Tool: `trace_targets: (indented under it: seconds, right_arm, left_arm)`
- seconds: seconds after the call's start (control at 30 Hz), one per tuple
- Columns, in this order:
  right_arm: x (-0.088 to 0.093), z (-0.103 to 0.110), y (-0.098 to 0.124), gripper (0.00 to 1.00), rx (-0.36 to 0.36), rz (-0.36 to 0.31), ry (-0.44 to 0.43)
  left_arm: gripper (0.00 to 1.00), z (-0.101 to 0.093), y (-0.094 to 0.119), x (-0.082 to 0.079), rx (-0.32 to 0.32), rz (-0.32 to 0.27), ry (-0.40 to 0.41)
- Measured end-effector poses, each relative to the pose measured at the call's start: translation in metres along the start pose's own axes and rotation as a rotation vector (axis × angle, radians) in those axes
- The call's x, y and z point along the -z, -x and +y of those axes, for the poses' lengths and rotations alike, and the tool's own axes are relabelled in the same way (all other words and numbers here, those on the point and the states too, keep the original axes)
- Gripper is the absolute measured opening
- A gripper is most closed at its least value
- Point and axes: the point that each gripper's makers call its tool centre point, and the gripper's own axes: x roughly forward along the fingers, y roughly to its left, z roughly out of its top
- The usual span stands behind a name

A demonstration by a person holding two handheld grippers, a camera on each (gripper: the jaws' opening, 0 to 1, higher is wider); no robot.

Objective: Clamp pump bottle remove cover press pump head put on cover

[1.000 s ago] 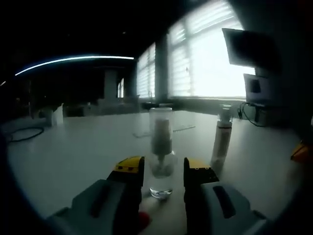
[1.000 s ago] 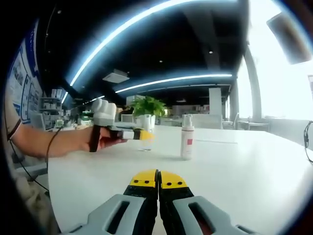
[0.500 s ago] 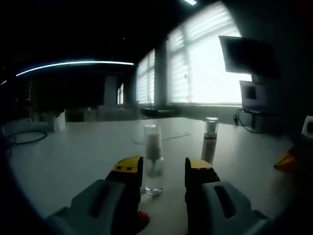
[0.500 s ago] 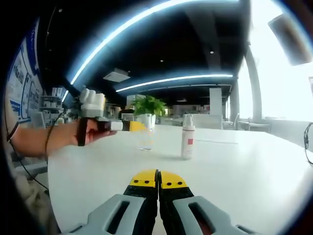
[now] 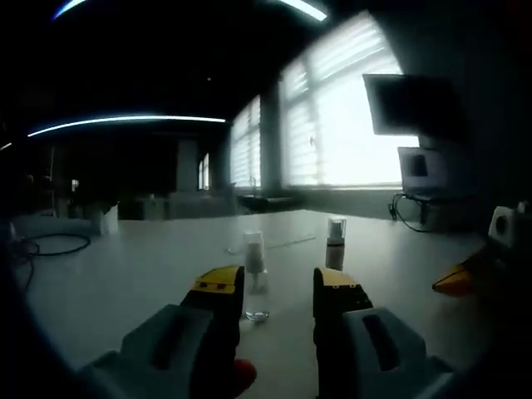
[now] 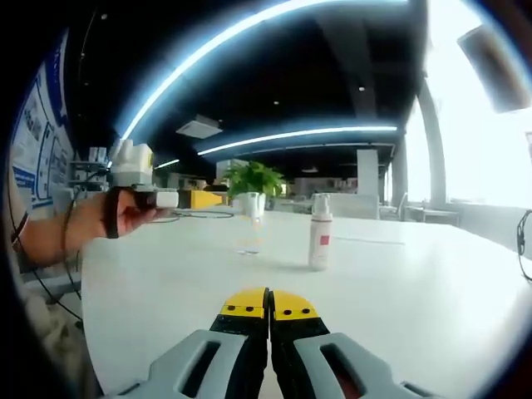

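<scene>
Pump bottle [image 5: 254, 274] stands upright on table [image 5: 125, 274] — left jaws apart, right jaws together.

In your left gripper view, the left hand-held gripper [image 5: 277, 293] sits low at the near edge of the surface [image 5: 125, 274], its jaws standing apart with nothing between them. The clear bottle [image 5: 254, 273] stands on the surface just beyond the jaws, and the pump bottle [image 5: 335, 246] stands to its right and a little farther off. A cable [image 5: 50, 245] lies far left on the surface.

In your right gripper view, the right hand-held gripper [image 6: 268, 305] has its jaws pressed together, with both bottles well beyond them. A potted plant [image 6: 253, 180] stands behind the bottles.
</scene>
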Motion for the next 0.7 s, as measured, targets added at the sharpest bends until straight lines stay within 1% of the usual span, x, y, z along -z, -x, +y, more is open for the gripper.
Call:
trace_targets:
  seconds: [0.13, 0.23, 0.4, 0.5, 0.7]
  right_arm:
    - [0.001, 0.001, 0.000, 0.00, -0.002, 0.004, 0.003]
    - [0.001, 0.001, 0.000, 0.00, -0.003, 0.005, 0.008]
    - [0.001, 0.001, 0.000, 0.00, -0.003, 0.006, 0.012]
    - [0.001, 0.002, 0.000, 0.00, -0.005, 0.007, 0.018]
    - [0.001, 0.002, 0.000, 0.00, -0.004, 0.007, 0.021]
  left_arm:
    - [0.23, -0.005, 0.007, -0.002, 0.003, -0.012, -0.020]
    - [0.23, -0.002, 0.010, 0.004, 0.015, -0.005, -0.022]
    - [0.20, -0.003, 0.016, 0.008, 0.032, -0.004, -0.029]
    - [0.19, 0.002, 0.019, 0.012, 0.032, 0.003, -0.019]
    - [0.17, 0.004, 0.026, 0.018, 0.032, 0.008, 0.000]
